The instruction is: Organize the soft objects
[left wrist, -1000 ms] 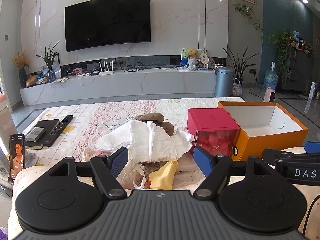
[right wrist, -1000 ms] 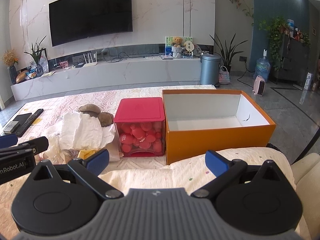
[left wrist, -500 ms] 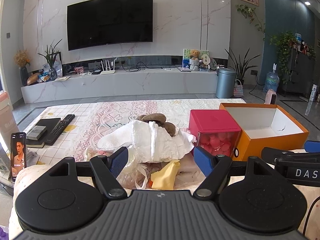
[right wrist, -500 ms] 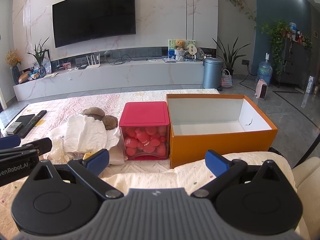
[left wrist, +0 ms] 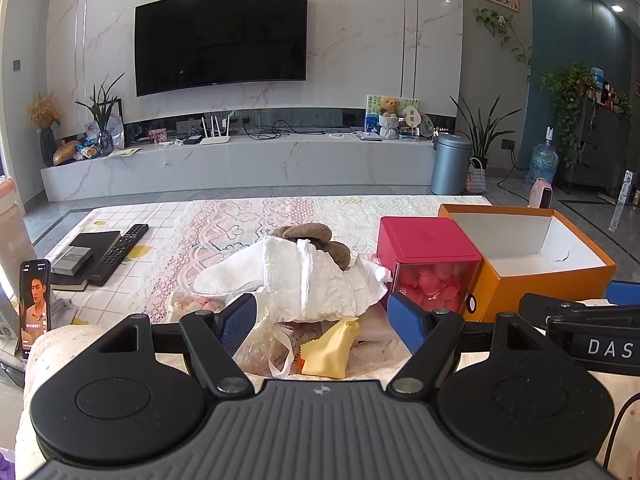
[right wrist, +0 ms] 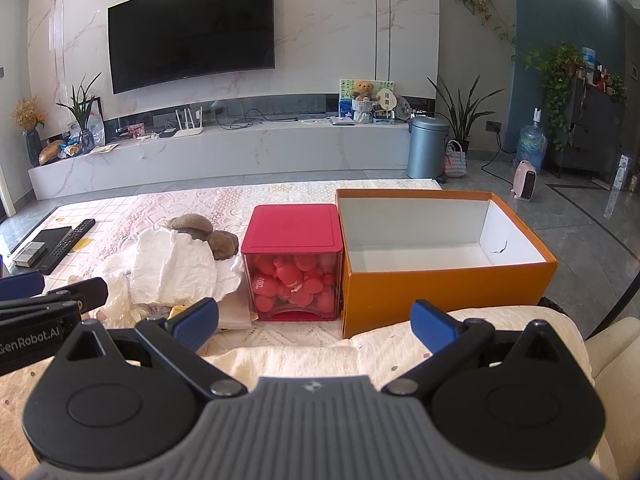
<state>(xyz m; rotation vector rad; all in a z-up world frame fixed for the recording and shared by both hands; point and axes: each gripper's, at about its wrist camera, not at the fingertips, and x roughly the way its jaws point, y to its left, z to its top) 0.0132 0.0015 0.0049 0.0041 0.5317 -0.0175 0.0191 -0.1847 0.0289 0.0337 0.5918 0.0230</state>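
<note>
I see the table under a lace-patterned cloth filling mid-frame in both views. The orange box sits open-topped at right centre of the right wrist view, white inside, nothing in it. Touching its left wall is the red-lidded clear container of pink items. Left of that lies the soft pile: white crumpled cloth on top, brown plush behind it, yellow pouch and a clear plastic bag at the near edge (lower centre, left wrist view). Left gripper has fingers spread, holding nothing, just short of the pile. Right gripper likewise spread wide and empty.
</note>
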